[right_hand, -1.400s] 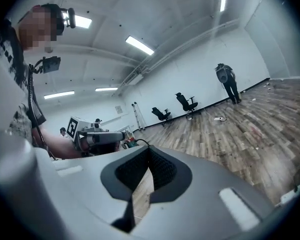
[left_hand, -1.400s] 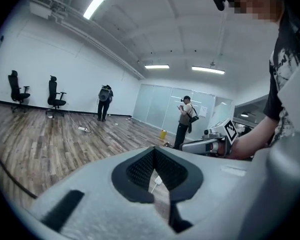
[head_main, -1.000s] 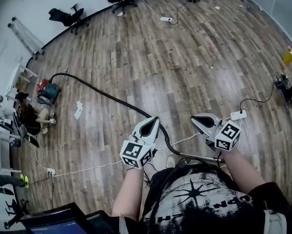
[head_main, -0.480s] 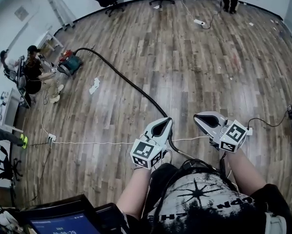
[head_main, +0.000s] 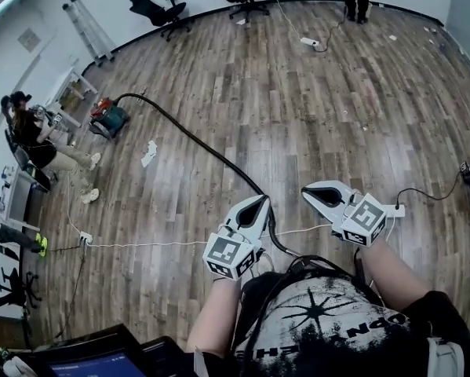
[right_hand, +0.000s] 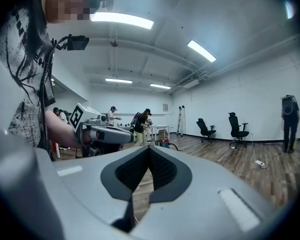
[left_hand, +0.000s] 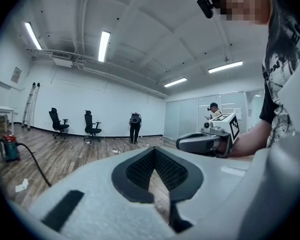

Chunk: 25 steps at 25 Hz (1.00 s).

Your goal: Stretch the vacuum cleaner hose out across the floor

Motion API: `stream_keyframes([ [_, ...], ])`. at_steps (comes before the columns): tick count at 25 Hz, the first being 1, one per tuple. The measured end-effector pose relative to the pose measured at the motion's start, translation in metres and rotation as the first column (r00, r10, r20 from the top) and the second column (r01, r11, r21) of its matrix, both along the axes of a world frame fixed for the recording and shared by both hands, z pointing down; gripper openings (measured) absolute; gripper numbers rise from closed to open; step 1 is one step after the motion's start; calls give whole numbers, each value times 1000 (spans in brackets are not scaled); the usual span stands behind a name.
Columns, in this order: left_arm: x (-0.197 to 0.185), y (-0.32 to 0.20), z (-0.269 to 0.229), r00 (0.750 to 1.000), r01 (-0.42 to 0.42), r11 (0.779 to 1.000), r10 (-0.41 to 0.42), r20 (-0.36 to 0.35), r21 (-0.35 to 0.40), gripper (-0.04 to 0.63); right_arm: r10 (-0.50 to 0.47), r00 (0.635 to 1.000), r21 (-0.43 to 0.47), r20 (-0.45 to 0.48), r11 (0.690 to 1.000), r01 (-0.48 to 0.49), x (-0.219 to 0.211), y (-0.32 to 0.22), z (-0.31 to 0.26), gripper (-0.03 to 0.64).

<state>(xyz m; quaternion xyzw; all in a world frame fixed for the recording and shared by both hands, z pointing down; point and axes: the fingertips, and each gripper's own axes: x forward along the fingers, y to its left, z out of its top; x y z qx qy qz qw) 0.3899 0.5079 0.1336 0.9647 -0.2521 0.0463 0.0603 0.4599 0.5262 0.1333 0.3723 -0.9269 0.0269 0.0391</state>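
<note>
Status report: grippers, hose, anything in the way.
Left gripper shut, empty; right gripper the same. Hose lies curved from vacuum cleaner toward the feet, unheld. White cable crosses it there.

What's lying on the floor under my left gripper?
The black hose from the vacuum cleaner runs under the left gripper, and a white cable passes there too. The gripper covers where they meet.

The head camera sat high and looked steeply down at the wood floor (head_main: 321, 108), with the left gripper (head_main: 259, 202) and right gripper (head_main: 307, 191) close below. Each gripper camera sat low behind its own jaws and looked level across the room. Each saw the other gripper. All three saw the black chairs (head_main: 158, 10).
</note>
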Motion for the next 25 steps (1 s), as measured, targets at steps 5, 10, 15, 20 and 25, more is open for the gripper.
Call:
stream_keyframes([
  [5,-1,2,-1,1000,7,1000,-8,26,21,2,-14,1000,-2,7,1000,14,-5,1,3,6],
  [10,-10,5,4,999,34,999,-34,23,2,2,-36,999,-6,7,999,36,-15,4,6,6],
  [15,-18,2,9,998,53,999,-53,17,-12,2,-57,998,-11,0,998,57,-24,0,9,6],
  [20,-19,4,11,998,56,998,-56,21,-13,2,-55,998,-14,-13,998,55,-24,1,11,6],
  [25,-22,5,8,998,56,998,-56,23,-13,2,-62,998,-21,5,998,63,-27,1,4,6],
])
